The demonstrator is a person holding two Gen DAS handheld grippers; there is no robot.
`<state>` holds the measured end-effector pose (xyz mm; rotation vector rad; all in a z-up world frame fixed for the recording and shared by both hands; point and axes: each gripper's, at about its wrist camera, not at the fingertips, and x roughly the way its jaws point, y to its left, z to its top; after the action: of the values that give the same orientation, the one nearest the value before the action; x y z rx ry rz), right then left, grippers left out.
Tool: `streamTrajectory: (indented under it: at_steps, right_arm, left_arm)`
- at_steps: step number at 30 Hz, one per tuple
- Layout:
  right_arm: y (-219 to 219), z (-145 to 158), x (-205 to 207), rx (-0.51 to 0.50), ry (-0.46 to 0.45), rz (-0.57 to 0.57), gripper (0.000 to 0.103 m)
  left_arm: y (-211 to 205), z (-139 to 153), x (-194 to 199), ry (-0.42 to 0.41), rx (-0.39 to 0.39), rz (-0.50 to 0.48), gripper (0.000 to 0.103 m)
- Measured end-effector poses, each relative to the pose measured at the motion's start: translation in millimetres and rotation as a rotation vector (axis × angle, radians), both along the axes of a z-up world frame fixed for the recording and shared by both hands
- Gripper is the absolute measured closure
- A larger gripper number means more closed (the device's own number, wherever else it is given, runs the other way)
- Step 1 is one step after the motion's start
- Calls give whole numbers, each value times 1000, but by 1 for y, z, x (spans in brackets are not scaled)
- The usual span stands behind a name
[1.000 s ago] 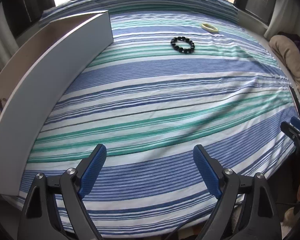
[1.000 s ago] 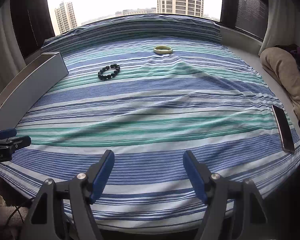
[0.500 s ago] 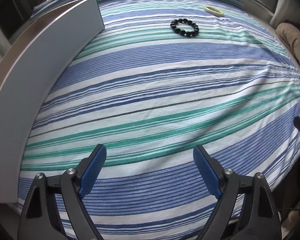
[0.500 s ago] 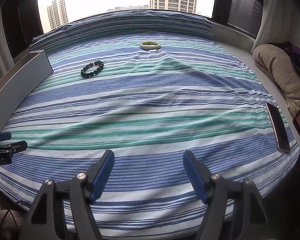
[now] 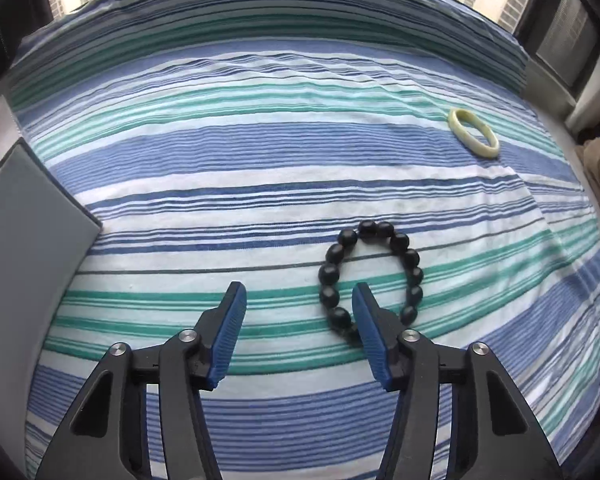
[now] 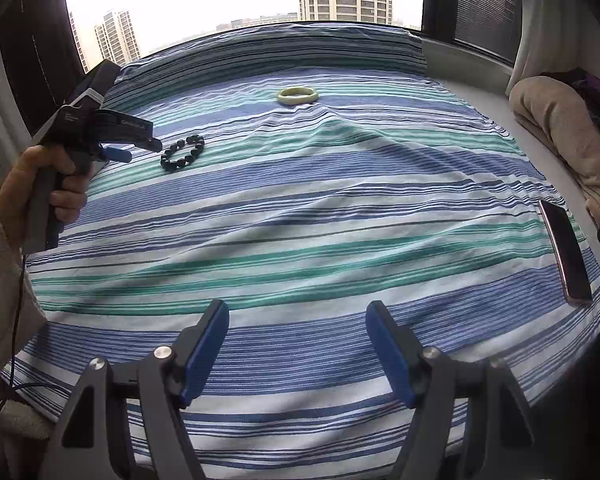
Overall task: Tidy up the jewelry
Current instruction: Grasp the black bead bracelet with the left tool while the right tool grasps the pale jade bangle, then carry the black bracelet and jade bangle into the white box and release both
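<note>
Left wrist view: left gripper closing beside the black bead bracelet, nothing between its jaws yet, so it might pinch bedsheet. Right gripper gapes empty.

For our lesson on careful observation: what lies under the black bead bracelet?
The black bead bracelet lies flat on the striped bedsheet; stripes show through its middle. The left hand-held gripper, jaws closing, has one finger covering its near beads.
</note>
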<state>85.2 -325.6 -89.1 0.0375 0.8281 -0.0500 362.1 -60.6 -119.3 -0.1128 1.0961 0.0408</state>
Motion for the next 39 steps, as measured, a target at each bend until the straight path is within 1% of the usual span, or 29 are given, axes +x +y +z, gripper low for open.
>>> streamTrajectory:
  at_steps: [1, 2, 3, 4, 5, 7, 8, 9, 10, 12, 14, 16, 17, 18, 20, 23, 25, 26, 27, 28, 30, 31, 32, 36, 39]
  right_arm:
    - [-3, 2, 1, -2, -1, -2, 31]
    - [-7, 5, 4, -1, -1, 1, 31]
    - [-11, 8, 8, 4, -2, 11, 31]
    - [-15, 13, 13, 9, -6, 27, 31]
    - [-20, 19, 22, 12, -13, 46, 31]
    - [-29, 36, 46, 24, -31, 99, 31]
    - [-35, 47, 63, 44, -44, 128, 31]
    - [-41, 58, 83, 65, -55, 152, 31]
    - [-46, 68, 107, 81, -58, 172, 31]
    - [-53, 80, 164, 105, -42, 219, 31]
    - [-54, 81, 231, 131, 7, 276, 31]
    - [-48, 73, 293, 76, 43, 291, 33]
    - [-41, 67, 321, 53, 61, 304, 40]
    - [-35, 58, 348, 41, 96, 321, 51]
    - [-25, 42, 392, 27, 137, 303, 63]
    - [-11, 17, 433, 0, 168, 269, 63]
    - [-3, 3, 445, 1, 200, 274, 66]
    - [1, -5, 449, -17, 225, 277, 72]
    - [5, -6, 449, -51, 209, 273, 89]
    - [7, -7, 449, -65, 225, 274, 90]
    - [10, -3, 443, -53, 241, 267, 93]
    - [12, 1, 436, -59, 232, 266, 93]
    - [14, 6, 427, -60, 213, 269, 93]
    - [14, 30, 379, 14, 140, 277, 93]
    - [22, 47, 341, 52, 87, 315, 92]
  left_arm:
    - [-4, -7, 4, 19, 26, 8, 52]
    - [-9, -8, 4, -19, 76, 12, 52]
    - [-15, -10, 3, -28, 115, 1, 52]
    - [-20, -11, 0, -48, 137, -9, 53]
    - [-25, -13, -3, -59, 158, -19, 55]
    - [-34, -15, -9, -86, 159, -80, 83]
    - [-42, -17, -12, -89, 188, -112, 93]
    - [-48, -18, -14, -94, 229, -124, 93]
    - [-49, -19, -18, -99, 232, -131, 93]
    - [-42, -18, -20, -87, 171, -121, 94]
    - [-28, -17, -24, -56, 64, -92, 94]
    - [-14, -15, -30, -39, -13, -69, 94]
    - [-9, -15, -30, -29, -38, -59, 94]
    - [-4, -14, -32, -16, -62, -49, 94]
    - [5, -13, -37, 3, -99, -34, 94]
    - [19, -11, -46, 7, -123, -25, 94]
    - [25, -10, -50, 4, -140, -24, 94]
    - [29, -8, -53, 1, -144, -25, 94]
    - [31, -7, -55, -3, -147, -24, 94]
    - [33, -6, -57, -8, -153, -25, 94]
    - [37, -1, -61, -20, -171, -22, 94]
    - [38, 3, -64, -29, -181, -23, 94]
    - [39, 7, -68, -39, -188, -25, 94]
    - [42, 24, -87, -78, -197, -32, 94]
    - [45, 37, -100, -99, -201, -41, 94]
